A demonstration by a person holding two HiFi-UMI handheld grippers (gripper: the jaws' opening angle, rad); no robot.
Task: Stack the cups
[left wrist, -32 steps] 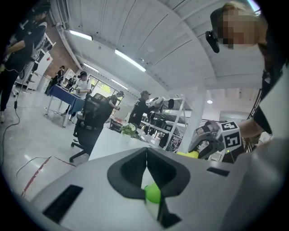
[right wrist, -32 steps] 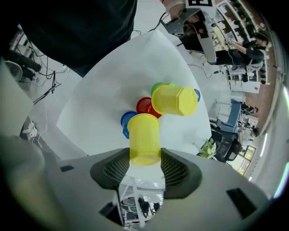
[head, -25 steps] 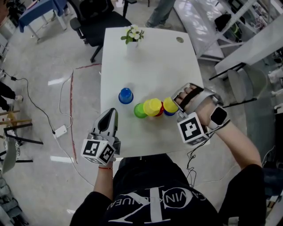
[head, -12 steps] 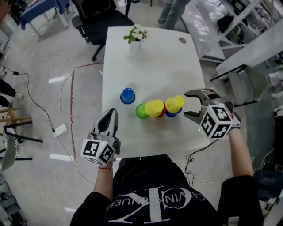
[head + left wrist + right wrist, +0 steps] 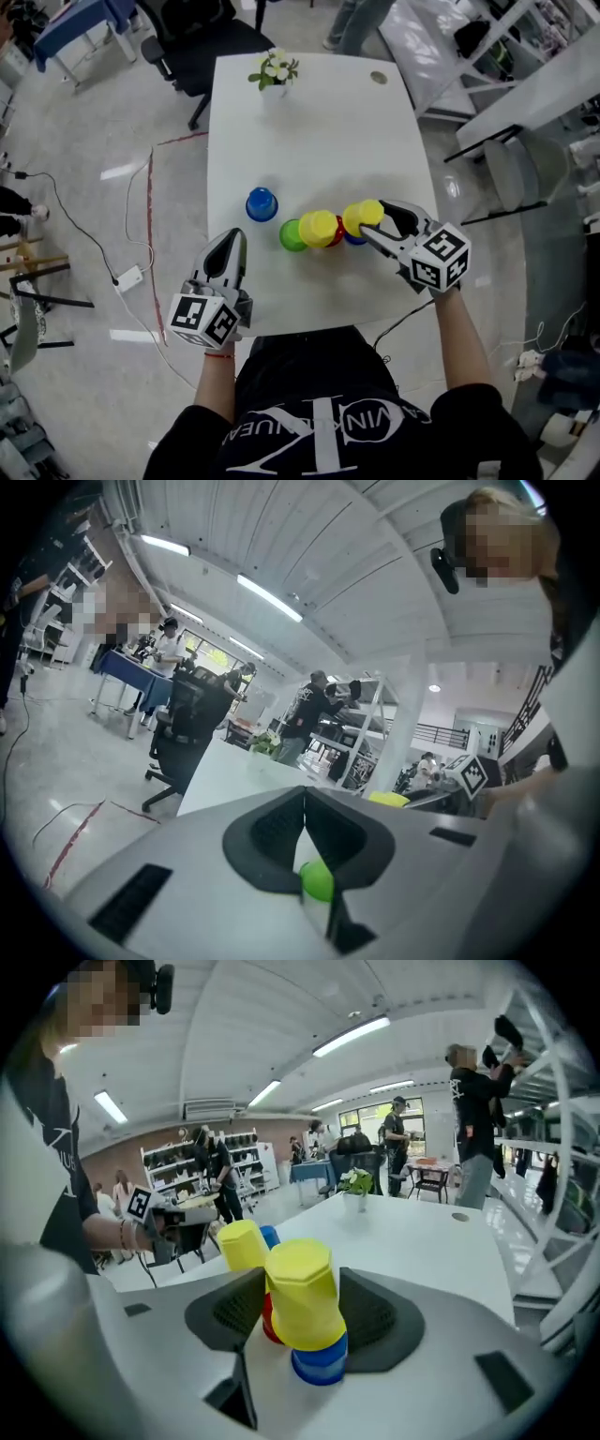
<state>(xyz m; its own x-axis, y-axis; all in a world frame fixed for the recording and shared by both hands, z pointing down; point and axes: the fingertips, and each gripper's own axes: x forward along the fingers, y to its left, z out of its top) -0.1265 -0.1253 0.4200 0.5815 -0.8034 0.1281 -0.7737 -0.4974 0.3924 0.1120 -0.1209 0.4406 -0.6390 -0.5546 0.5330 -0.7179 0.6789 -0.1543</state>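
My right gripper [image 5: 373, 221], jaws wide and just then closing, straddled without pressing the upturned yellow cup [image 5: 302, 1290] capping a blue cup [image 5: 320, 1365], axis roughly upright between them, while my left gripper [image 5: 233, 242], shut and empty, lay beyond the green cup [image 5: 292, 236], farther from that yellow cup.

Within the right claw [image 5: 375, 221], a yellow cup [image 5: 300, 1293] on a blue cup [image 5: 319, 1363]; beyond it, second yellow cup [image 5: 318, 228] on red cup [image 5: 268, 1322], then green cup [image 5: 292, 236] (white worktop [image 5: 319, 122]).
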